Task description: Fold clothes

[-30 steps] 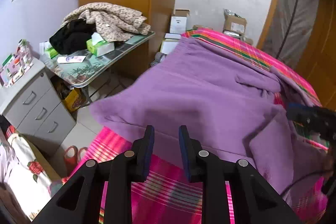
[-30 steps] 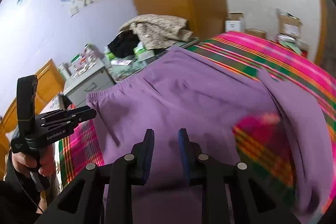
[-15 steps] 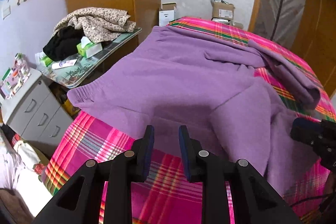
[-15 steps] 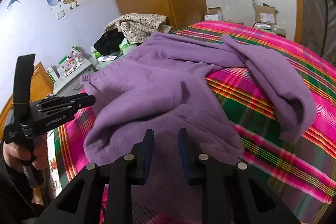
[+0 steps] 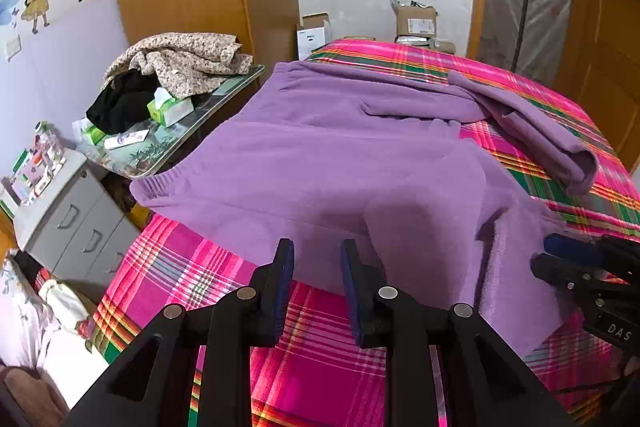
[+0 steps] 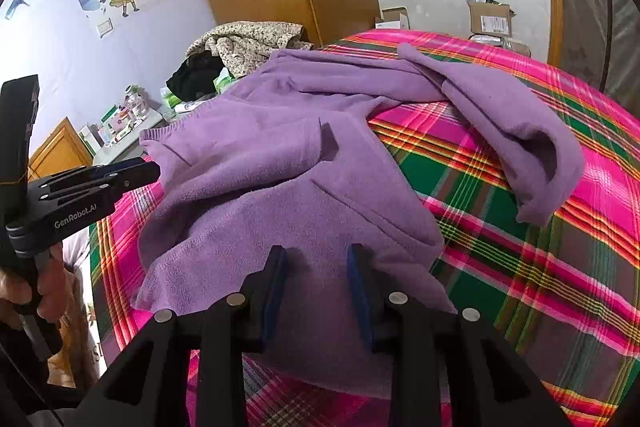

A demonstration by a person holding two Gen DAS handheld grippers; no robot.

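— Pink plaid bed (image 6: 540,267) carries the purple sweatshirt (image 5: 340,155), now lying slack where a second ago it hung lifted.
— And the tongs?
— The right tongs (image 6: 318,267) are opening over its near hem, nothing pinched. The left tongs (image 5: 316,263) hover parted, empty. Likely regripping for the next fold.

"GenRobot.AI" stands on the left gripper (image 6: 132,175); "DAS" on the right gripper (image 5: 560,259).
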